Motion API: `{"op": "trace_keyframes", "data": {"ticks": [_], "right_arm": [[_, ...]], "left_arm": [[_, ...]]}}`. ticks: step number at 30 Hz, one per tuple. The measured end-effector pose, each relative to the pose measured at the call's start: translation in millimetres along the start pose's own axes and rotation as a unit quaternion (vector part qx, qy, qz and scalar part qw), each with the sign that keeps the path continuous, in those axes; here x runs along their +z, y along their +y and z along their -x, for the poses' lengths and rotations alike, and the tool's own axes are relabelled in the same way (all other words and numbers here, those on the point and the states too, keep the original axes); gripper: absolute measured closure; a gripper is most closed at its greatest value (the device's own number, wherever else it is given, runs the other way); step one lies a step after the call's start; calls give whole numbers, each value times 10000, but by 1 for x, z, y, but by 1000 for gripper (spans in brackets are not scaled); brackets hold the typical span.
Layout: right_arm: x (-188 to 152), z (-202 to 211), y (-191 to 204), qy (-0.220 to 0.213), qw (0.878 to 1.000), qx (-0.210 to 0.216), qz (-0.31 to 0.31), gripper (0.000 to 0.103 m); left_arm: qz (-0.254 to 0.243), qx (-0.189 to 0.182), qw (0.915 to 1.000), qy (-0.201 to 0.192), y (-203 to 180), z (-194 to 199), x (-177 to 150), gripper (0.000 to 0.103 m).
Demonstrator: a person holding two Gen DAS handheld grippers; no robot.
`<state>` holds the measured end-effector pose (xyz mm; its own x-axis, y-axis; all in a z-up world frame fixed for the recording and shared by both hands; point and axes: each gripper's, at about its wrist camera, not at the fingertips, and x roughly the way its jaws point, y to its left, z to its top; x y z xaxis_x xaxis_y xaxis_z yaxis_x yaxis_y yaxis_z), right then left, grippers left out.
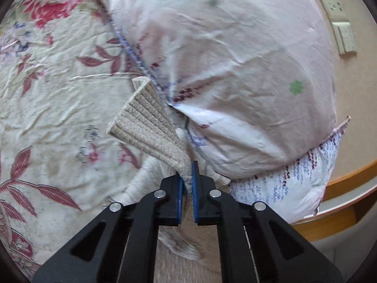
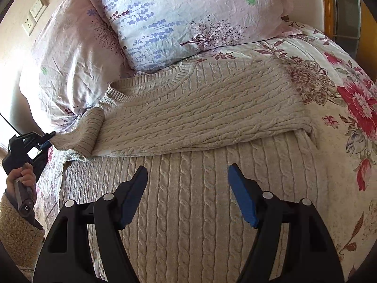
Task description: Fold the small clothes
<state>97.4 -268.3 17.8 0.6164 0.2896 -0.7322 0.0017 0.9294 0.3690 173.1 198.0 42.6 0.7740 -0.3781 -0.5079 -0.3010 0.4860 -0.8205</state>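
Black linkage grippers, silver rivets, blue-padded jaws; bare hand (image 2: 23, 176) in beige fleece sleeve (image 2: 16, 224).

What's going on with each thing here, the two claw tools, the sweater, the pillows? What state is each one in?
Left gripper: shut on the sleeve cuff.
Right gripper: open, holding nothing, over the sweater.
Sweater: spread on the bed, one sleeve folded across the chest.
Sleeve: cuff lifted, pulled sideways.
Pillows: stacked at the headboard, creased.

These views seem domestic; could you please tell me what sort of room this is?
Most likely a bedroom: the sweater lies on a floral bedspread, with pillows at its head and a wooden frame beside them.
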Motion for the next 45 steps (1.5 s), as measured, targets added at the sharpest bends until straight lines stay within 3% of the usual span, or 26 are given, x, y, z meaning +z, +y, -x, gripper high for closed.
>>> {"op": "trace_keyframes", "data": {"ticks": [5,9,12,18,31,33,38,41,43,45], "right_arm": [[0,6,-8,-64,10000,6,-38,31],[-2,14,-22,-125,9998,-30,-148,31],[-3,22,-35,-189,9994,-89,-269,31],[-6,36,-62,-292,9979,-238,-530,31],[-9,42,-79,-294,9971,-307,-628,31],[-9,42,-79,-285,9972,-319,-606,31],[-7,44,-85,-326,9966,-380,-655,30],[-5,46,-91,-362,9959,-410,-726,30],[-3,45,-93,-378,9957,-399,-752,30],[1,45,-91,-404,9959,-338,-741,31]], "left_arm": [[-741,-673,9942,396,-67,-14,-34,97],[-1374,-1096,9810,822,-121,-38,-80,97],[-1697,-1185,9716,1145,-144,-55,-113,97],[-2100,-1047,9587,1607,-165,-90,-168,97],[-2113,-818,9574,1792,-163,-120,-195,98],[-2421,-539,9511,1838,-164,-131,-206,97],[-3023,175,9222,2404,-148,-162,-249,96],[-3335,241,9099,2457,-150,-168,-260,79],[-3486,120,9023,2534,-156,-170,-263,52],[-3665,55,8965,2490,-162,-165,-265,32]]}}
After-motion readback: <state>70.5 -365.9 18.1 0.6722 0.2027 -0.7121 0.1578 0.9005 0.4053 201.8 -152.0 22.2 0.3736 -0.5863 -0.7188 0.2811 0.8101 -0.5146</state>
